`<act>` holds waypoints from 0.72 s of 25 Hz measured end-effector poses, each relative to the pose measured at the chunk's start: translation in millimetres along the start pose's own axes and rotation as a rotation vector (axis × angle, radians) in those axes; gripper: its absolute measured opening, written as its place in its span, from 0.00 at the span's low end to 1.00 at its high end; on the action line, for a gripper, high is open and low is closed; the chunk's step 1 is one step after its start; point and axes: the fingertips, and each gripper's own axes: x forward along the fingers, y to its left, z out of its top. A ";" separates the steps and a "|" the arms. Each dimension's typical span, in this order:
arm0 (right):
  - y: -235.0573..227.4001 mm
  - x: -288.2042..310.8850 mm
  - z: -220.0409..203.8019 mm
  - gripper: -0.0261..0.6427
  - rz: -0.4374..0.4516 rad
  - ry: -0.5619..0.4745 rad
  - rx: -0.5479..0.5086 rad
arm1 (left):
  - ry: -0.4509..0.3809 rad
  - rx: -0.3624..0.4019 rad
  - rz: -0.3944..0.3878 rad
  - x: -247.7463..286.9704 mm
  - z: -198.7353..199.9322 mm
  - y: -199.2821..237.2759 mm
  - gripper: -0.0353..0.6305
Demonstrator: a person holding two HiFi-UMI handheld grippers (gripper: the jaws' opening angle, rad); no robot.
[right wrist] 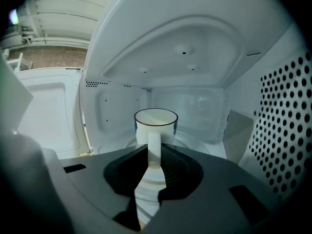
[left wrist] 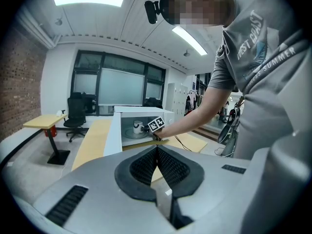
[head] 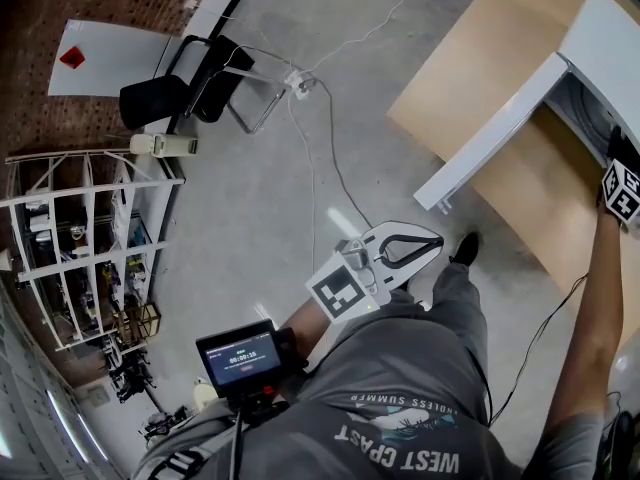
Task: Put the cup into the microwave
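Note:
Inside the white microwave [right wrist: 195,57] a white cup [right wrist: 156,123] with a dark rim stands upright over the glass turntable [right wrist: 192,145]. My right gripper [right wrist: 154,149] is shut on the cup's handle, which runs between the pads. In the head view only that gripper's marker cube [head: 622,190] shows at the microwave's [head: 610,28] mouth, and the door [head: 495,133] is swung open. My left gripper [head: 403,248] hangs near the person's waist, away from the microwave. Its pads [left wrist: 168,165] meet with nothing between them. The left gripper view shows the cup [left wrist: 138,127] far off in the oven.
The microwave sits on a light wooden table [head: 480,58]. On the grey floor lie a power strip with cables [head: 300,83]. A black office chair [head: 185,93] and a white shelf rack [head: 80,248] stand at the left. A second desk [left wrist: 44,122] stands further back.

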 end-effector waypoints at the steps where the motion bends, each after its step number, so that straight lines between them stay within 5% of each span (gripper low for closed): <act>1: -0.7 -3.7 -4.8 0.14 0.001 -0.005 0.011 | 0.011 0.017 -0.011 -6.2 -2.8 -4.1 0.08; 5: 11.8 4.4 -22.3 0.14 0.053 -0.008 0.055 | 0.028 0.053 0.001 -14.3 -10.2 -7.6 0.08; 15: 6.3 6.7 -17.4 0.14 0.078 0.022 0.045 | 0.005 -0.004 0.018 -0.4 -4.8 -10.0 0.08; 18: 10.2 10.7 -15.0 0.25 0.099 0.038 0.062 | 0.012 -0.011 0.023 -5.5 -4.5 -6.7 0.08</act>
